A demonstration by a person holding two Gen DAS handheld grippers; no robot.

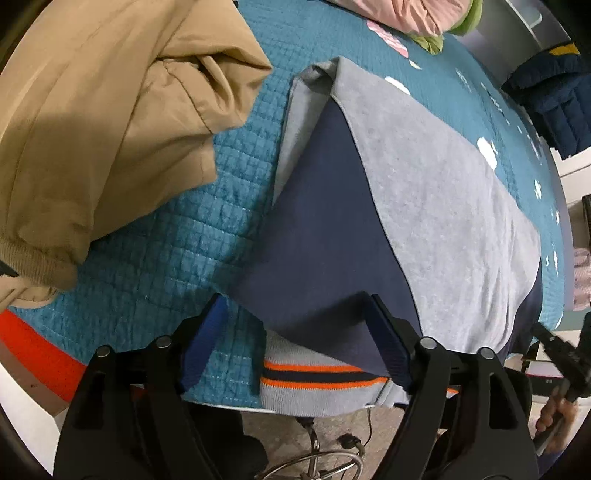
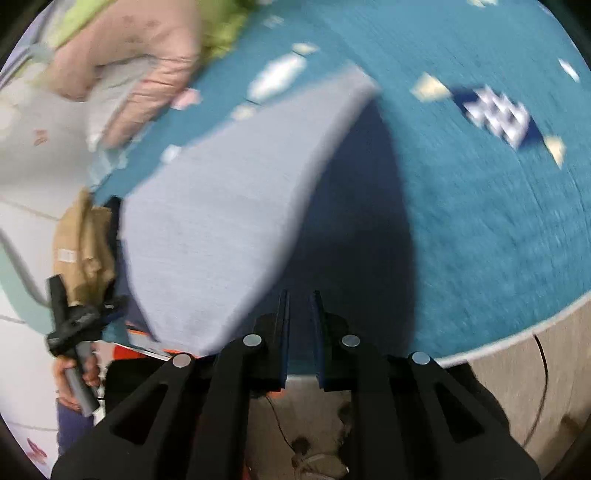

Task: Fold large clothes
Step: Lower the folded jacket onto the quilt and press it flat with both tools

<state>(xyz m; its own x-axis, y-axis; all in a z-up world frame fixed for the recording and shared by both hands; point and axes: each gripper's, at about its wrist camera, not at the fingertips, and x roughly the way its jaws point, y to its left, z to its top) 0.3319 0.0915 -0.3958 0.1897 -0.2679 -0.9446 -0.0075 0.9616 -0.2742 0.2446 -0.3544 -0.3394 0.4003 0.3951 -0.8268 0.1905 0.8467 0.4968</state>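
grey-and-navy sweater (image 1: 424,206) on the teal quilt (image 1: 155,280), long axis running away from the left gripper (image 1: 295,325), whose spread fingers straddle its striped hem (image 1: 317,380); right gripper (image 2: 301,306), nearly closed and empty, sits alongside.

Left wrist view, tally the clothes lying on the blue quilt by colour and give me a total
Tan: 1, the jacket at the left
Grey and navy: 1, the sweatshirt in the middle, with an orange-striped hem
Pink: 1, the garment at the far edge
Green: 1, the garment bunched beside the pink one
Total: 4

Dark navy clothes at the right edge seem to sit off the quilt, so they are not counted.
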